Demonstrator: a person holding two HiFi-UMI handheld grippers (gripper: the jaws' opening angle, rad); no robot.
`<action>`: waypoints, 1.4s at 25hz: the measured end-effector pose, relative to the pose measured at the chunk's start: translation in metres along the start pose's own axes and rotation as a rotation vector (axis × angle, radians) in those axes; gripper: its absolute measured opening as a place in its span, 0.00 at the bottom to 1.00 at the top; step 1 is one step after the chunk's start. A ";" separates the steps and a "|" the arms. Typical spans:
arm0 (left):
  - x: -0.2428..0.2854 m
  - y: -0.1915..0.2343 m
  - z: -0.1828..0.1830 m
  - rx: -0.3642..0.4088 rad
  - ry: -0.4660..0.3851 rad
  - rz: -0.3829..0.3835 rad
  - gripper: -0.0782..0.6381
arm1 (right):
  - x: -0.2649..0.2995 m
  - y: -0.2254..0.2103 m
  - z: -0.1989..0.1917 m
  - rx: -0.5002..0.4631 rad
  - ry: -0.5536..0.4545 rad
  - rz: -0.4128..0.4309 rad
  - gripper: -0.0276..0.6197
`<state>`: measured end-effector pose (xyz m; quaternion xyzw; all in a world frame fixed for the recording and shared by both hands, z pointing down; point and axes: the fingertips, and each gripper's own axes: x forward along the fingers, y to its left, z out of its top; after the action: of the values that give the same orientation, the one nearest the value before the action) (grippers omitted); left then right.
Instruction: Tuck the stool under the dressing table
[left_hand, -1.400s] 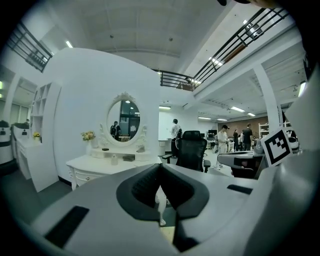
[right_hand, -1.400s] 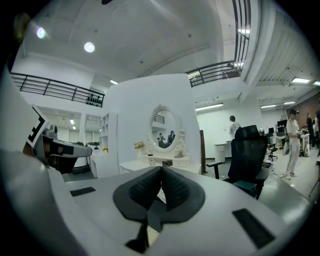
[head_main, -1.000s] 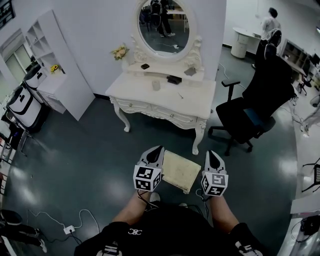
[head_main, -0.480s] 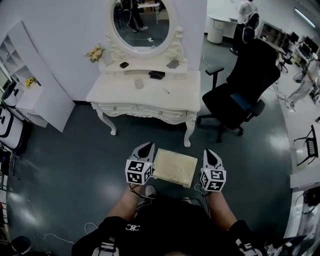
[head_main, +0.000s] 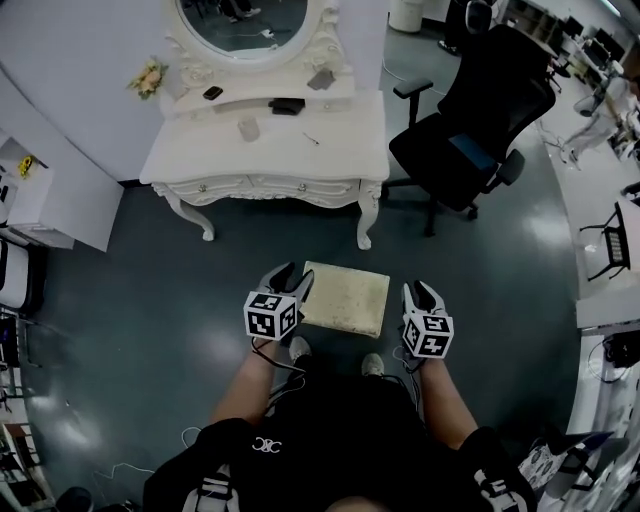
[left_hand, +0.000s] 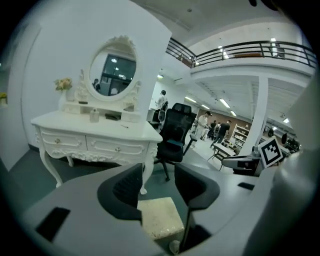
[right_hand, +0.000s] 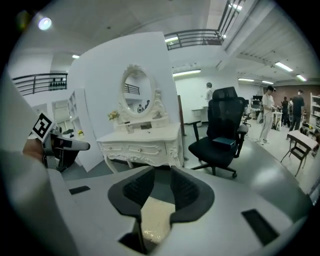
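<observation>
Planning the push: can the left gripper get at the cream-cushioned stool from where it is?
Probably yes. The left gripper sits at the left edge of the square cream-cushioned stool, its jaws apart, having just been opening. The stool shows in the gap, ungripped, and nothing stands in the way.

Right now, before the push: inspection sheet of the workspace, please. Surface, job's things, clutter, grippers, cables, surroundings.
Surface: dark glossy floor with light reflections.
Job's things: stool with a cream cushion stands in front of the dressing table, with a strip of floor between them; not tucked yet.
Clutter: on the table, a small cup, dark items, flowers.
Grippers: left gripper at the stool's left edge, right gripper off its right edge; both jaws open, just been opening, cushion visible beyond the gaps, nothing gripped.
Cables: thin white cable on the floor, lower left.
Surroundings: black office chair right of the table, white shelf unit left, oval mirror above.
</observation>
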<state>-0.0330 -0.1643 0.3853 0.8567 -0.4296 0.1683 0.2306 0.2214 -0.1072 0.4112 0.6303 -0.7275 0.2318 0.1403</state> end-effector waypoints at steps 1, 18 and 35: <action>0.007 0.002 -0.010 -0.016 0.033 -0.008 0.39 | 0.005 -0.003 -0.009 0.008 0.026 -0.003 0.21; 0.153 0.089 -0.213 0.031 0.431 0.026 0.42 | 0.138 -0.063 -0.215 0.172 0.370 -0.059 0.27; 0.278 0.185 -0.430 -0.012 0.622 0.024 0.44 | 0.268 -0.092 -0.439 0.263 0.500 -0.001 0.31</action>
<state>-0.0626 -0.2120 0.9263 0.7577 -0.3496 0.4226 0.3538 0.2287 -0.1189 0.9340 0.5668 -0.6336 0.4723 0.2328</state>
